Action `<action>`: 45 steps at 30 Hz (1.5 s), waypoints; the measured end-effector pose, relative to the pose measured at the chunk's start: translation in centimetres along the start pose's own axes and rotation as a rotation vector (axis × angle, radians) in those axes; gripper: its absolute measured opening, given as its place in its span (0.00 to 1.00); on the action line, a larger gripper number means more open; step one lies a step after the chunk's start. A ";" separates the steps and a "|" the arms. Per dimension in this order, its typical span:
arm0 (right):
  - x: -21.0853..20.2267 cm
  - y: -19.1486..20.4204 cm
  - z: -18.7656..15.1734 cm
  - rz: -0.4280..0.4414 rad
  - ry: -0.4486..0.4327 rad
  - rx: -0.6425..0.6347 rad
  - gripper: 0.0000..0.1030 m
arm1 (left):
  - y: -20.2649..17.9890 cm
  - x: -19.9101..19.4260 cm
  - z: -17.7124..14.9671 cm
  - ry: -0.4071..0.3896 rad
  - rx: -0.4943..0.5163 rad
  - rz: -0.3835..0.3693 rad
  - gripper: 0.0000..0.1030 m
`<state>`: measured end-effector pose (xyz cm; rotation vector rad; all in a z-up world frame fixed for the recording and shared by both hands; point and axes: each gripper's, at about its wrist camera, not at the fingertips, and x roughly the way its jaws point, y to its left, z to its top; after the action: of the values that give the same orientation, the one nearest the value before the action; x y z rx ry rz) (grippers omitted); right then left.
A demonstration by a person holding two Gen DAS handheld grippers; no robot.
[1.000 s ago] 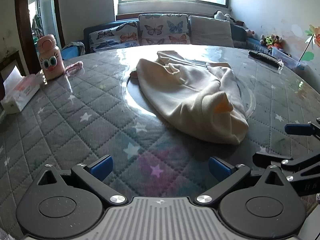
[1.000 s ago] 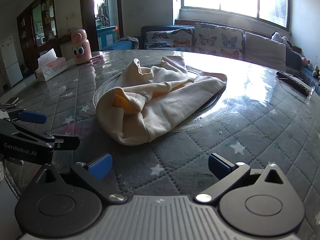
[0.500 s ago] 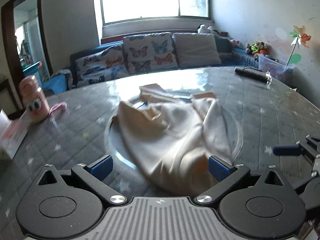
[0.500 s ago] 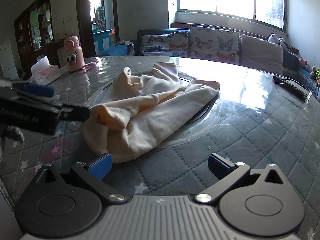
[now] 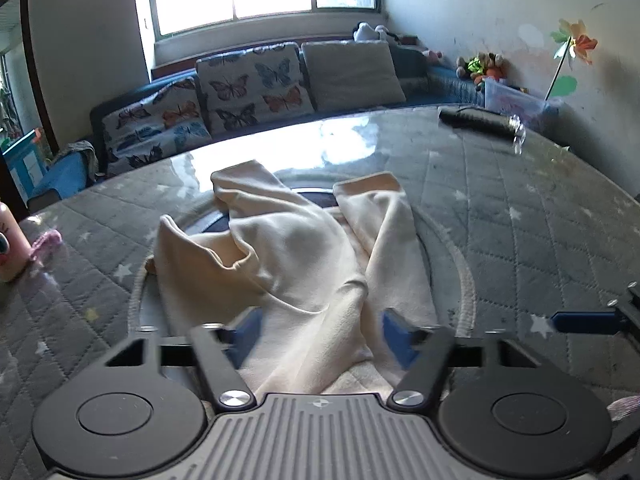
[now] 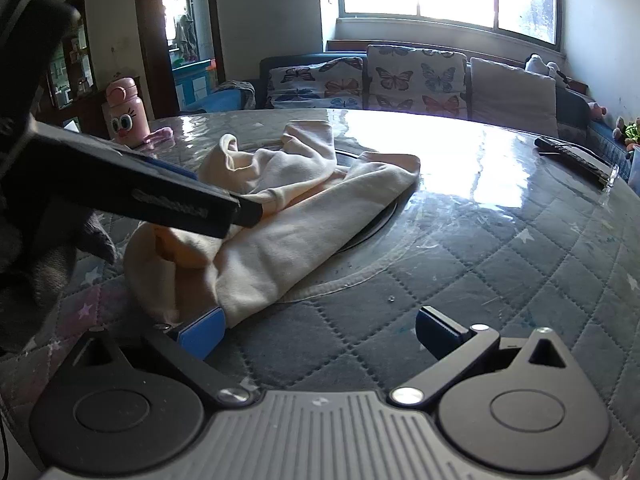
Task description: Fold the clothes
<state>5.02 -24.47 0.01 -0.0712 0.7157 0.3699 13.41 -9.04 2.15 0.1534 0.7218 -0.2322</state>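
- Nothing folded yet: cream garment (image 5: 304,264) crumpled mid-table (image 5: 520,216).
- Left gripper (image 5: 320,330) closing around near hem, pads not yet pressing.
- Right gripper (image 6: 318,330) wide, empty.

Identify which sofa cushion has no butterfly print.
The plain beige cushion, at the right end of the row under the window. The two butterfly cushions beside it carry coloured butterflies; this one is bare.
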 end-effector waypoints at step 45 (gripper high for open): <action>5.8 -4.3 7.8 0.005 0.027 0.122 0.69 | 6.6 -6.5 -2.5 -0.059 -0.090 0.046 0.46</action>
<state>15.42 -25.18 1.81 0.0414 0.7637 0.3302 8.89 -1.12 5.04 0.0771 0.6682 -0.1596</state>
